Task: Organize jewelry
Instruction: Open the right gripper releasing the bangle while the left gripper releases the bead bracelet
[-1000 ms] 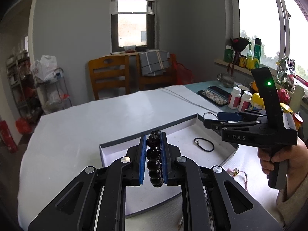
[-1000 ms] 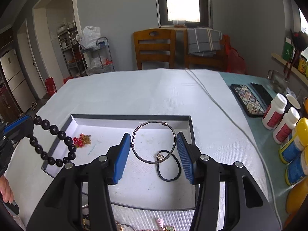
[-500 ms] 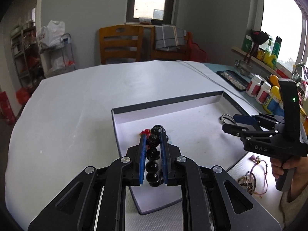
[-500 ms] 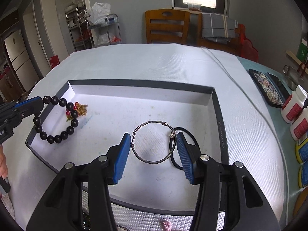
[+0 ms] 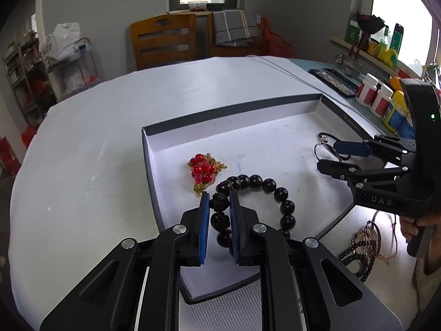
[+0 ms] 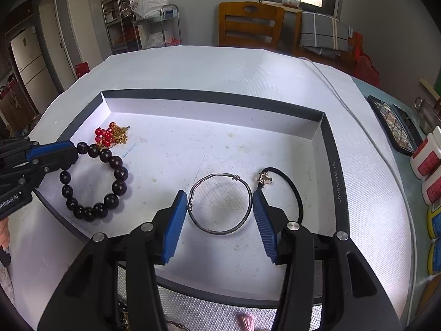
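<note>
My left gripper (image 5: 219, 207) is shut on a black bead bracelet (image 5: 275, 190), whose loop lies low over the floor of the grey tray (image 5: 228, 110); the bracelet also shows at the tray's left in the right wrist view (image 6: 110, 182). A red bead and gold chain piece (image 5: 204, 171) lies just beyond it. My right gripper (image 6: 220, 207) is open, its pads on either side of a silver wire bangle (image 6: 220, 204) that lies flat in the tray. A black cord with a star charm (image 6: 292, 190) lies right of the bangle.
A heap of loose bracelets (image 5: 363, 242) lies on the white table in front of the tray. Pill bottles (image 6: 427, 160) and a dark phone-like slab (image 6: 394, 127) stand at the table's right edge. Wooden chairs (image 6: 248, 24) stand behind the table.
My left gripper has come down into the tray's left side with the bead bracelet. My right gripper has lowered with the bangle, and its pads now stand slightly wider beside it.
</note>
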A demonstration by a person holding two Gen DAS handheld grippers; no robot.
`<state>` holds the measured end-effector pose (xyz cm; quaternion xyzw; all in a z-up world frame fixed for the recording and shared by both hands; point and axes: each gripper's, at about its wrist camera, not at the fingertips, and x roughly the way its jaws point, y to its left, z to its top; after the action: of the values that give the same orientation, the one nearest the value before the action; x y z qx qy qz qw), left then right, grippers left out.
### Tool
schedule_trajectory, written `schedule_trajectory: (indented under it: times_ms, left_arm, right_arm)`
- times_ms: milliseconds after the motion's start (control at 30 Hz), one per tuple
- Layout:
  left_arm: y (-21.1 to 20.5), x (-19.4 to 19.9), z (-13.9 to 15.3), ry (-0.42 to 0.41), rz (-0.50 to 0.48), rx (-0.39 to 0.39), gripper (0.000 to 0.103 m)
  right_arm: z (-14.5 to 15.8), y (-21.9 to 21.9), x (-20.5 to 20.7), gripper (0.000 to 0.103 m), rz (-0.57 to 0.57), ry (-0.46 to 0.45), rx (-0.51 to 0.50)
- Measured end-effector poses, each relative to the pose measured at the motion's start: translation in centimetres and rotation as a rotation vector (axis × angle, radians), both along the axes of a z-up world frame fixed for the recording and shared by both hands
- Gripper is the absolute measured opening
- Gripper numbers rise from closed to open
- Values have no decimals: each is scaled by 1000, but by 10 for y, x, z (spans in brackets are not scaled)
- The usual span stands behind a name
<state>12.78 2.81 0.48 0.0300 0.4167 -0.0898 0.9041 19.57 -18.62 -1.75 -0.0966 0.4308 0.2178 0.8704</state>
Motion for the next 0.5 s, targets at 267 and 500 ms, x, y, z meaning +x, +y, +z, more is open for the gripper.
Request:
schedule_trajectory:
  times_ms: [267, 500]
  left_arm:
    - [-2, 2, -10, 25, 6, 48, 15]
    - [-6, 3, -13, 18, -2, 72, 19]
  right_arm:
    - [-2, -4, 4, 49, -9, 15, 5]
    - [-4, 2, 4, 49, -4, 5, -12]
